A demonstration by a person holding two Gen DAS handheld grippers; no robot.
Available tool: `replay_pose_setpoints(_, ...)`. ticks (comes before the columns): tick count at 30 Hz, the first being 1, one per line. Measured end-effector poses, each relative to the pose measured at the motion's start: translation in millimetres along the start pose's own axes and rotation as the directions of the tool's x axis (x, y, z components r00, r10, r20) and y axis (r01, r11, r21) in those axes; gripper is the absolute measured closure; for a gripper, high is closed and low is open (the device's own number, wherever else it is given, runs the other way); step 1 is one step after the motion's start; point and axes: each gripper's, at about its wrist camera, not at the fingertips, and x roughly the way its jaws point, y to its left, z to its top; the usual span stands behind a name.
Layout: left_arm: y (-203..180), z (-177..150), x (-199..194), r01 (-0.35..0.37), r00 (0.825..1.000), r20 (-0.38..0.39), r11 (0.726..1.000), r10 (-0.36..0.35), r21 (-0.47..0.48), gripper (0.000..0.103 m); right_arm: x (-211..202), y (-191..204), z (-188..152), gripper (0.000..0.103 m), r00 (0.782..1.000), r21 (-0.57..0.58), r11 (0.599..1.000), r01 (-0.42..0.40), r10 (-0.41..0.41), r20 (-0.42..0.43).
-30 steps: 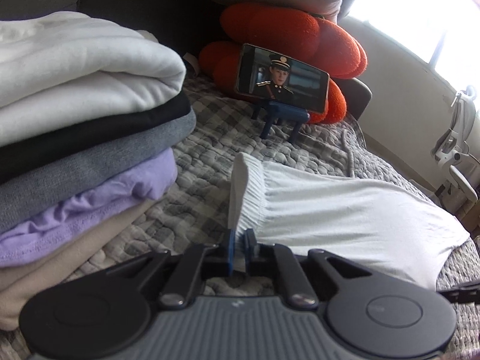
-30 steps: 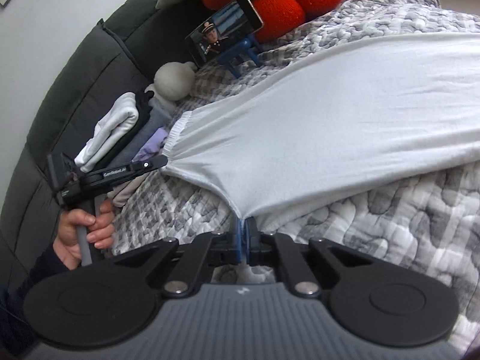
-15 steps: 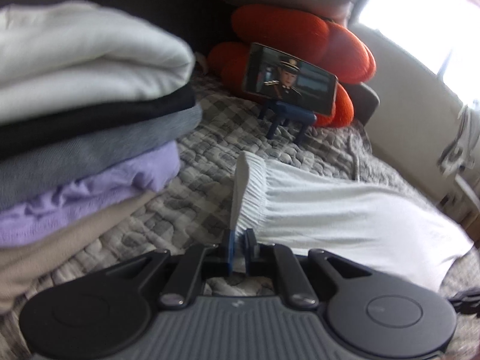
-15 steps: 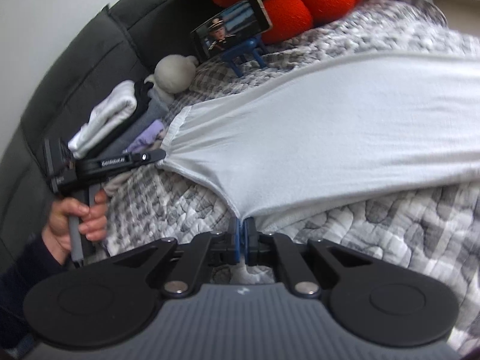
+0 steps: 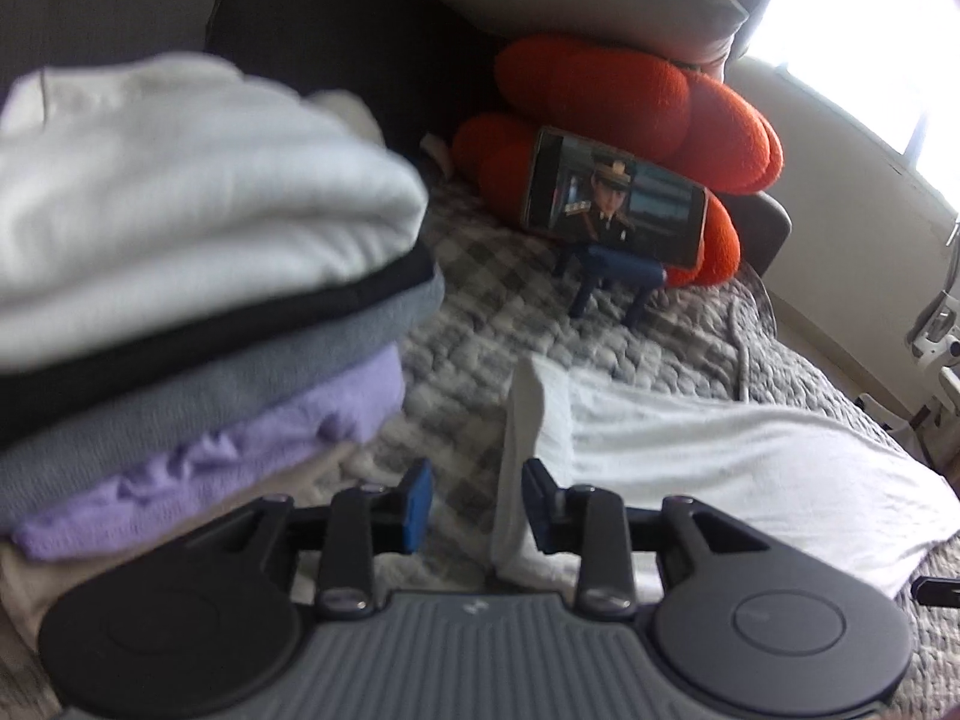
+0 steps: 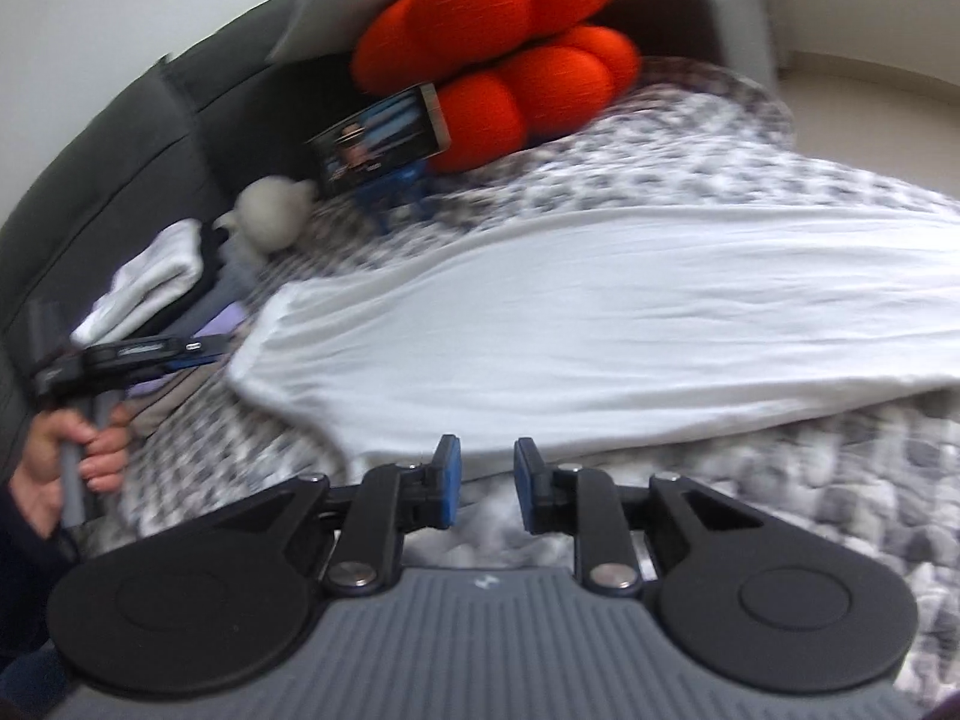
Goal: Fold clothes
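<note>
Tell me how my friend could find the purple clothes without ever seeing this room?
Start at the dark grey sofa with the checked quilt over its seat. At the end away from the orange cushion sits a stack of folded clothes. The purple garment is low in that stack, under the grey layer, and is the only purple one.

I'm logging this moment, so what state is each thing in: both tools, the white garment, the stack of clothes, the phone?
Left tool: open, garment edge loose between its fingers.
Right tool: open, holding nothing.
White garment: spread flat on the quilt, ungripped.
Stack of clothes: folded, piled.
Phone: screen on, propped on its blue stand.
</note>
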Motion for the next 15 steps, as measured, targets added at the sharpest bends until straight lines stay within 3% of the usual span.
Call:
replay_pose_setpoints(7,-37.9,2.9,5.1,0.023,0.999,0.021,0.99,-0.026,0.142,0.067,-5.8,-29.0,-3.3,0.081,0.987,0.093,0.986,0.141,-0.147,0.065)
replay_pose_setpoints(10,-48.5,7.4,17.2,0.033,0.999,0.006,0.985,-0.034,0.168,0.066,-12.7,-36.3,3.9,0.08,0.981,0.109,0.982,0.157,-0.167,0.095)
replay_pose_setpoints(11,-51.0,10.5,21.6,0.03,0.999,0.005,0.985,-0.032,0.171,0.064,-14.1,-37.2,7.8,0.079,0.98,0.101,0.982,0.16,-0.171,0.104)
replay_pose_setpoints(13,-51.9,15.6,31.9,0.014,1.0,0.002,0.985,-0.015,0.173,0.051,-17.1,-39.2,15.6,0.079,0.977,0.086,0.982,0.167,-0.177,0.122)
replay_pose_setpoints(15,-52.5,20.6,42.3,-0.002,1.0,-0.001,0.984,0.003,0.176,0.048,-13.6,-35.6,28.3,0.078,0.973,0.033,0.983,0.183,-0.186,0.135)
